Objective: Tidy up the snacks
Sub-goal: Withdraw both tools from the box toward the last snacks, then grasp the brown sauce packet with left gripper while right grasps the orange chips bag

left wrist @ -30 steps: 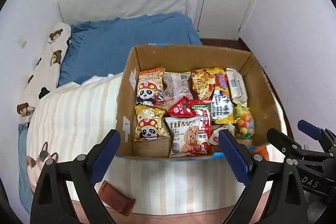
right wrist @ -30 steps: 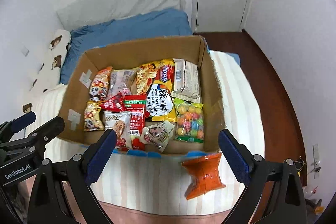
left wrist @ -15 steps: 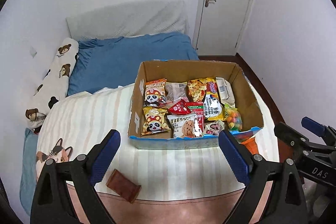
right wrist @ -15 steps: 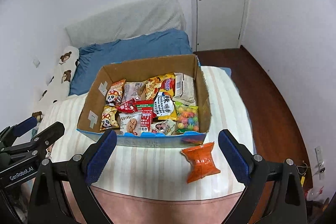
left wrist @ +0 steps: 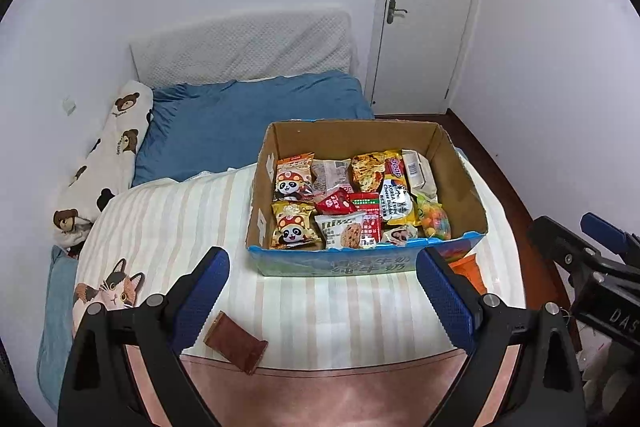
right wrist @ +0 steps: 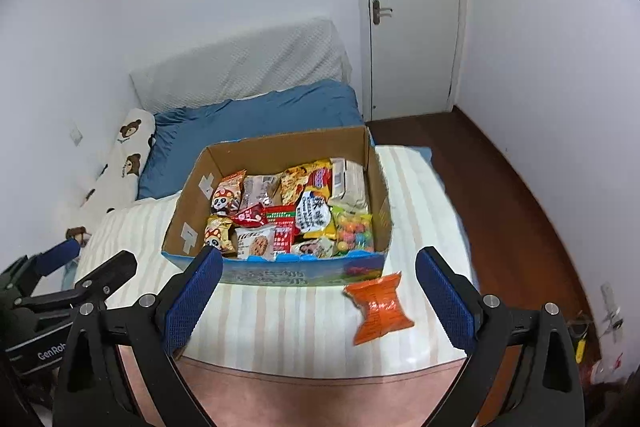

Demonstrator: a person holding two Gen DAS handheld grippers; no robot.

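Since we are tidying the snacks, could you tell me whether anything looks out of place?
Yes, two packets lie loose on the striped blanket outside the cardboard box: an orange packet, pinched at its middle, by the box's near right corner, and a brown packet near the left tool.

Home bedroom, bed (left wrist: 320, 307) with striped sheet, blue pillow (left wrist: 248, 119) at far end, bear-print bolster (left wrist: 108, 155) left, white door (left wrist: 428, 7) far right

Cardboard box (left wrist: 362, 269) packed with snacks; orange packet (right wrist: 378, 307) flat near its right corner, brown packet (left wrist: 236, 343) near left.
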